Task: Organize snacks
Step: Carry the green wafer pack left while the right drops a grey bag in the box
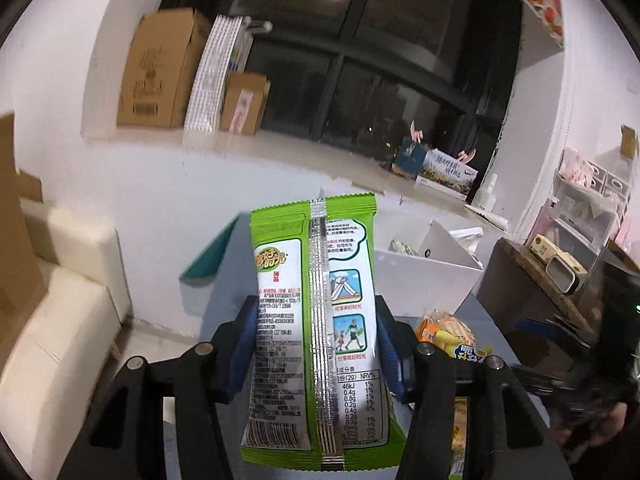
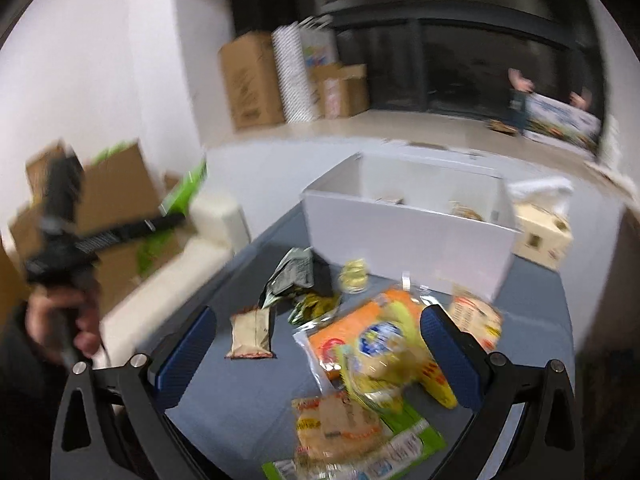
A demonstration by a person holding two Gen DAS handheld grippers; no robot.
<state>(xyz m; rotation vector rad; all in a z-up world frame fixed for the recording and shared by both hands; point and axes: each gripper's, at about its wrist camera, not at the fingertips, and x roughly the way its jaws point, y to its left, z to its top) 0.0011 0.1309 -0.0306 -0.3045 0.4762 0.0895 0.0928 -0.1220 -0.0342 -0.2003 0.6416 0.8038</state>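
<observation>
While the left tool (image 1: 316,356) clamps a green packet (image 1: 316,320) aloft, the right tool (image 2: 316,360) gapes over snacks (image 2: 372,344) strewn on the tabletop (image 2: 240,392); the white box (image 2: 404,232) holds few, so most remains.

A glossy plastic-film snack packet (image 1: 316,328) with a shiny silver seam was seen clamped between textured blue pads (image 1: 244,344). Matt black plastic arms with metal screws were noted. The white box (image 2: 404,232) appeared smooth and matt; an orange wrapper (image 2: 360,336) looked glossy on the matt grey-blue table (image 2: 248,392).
</observation>
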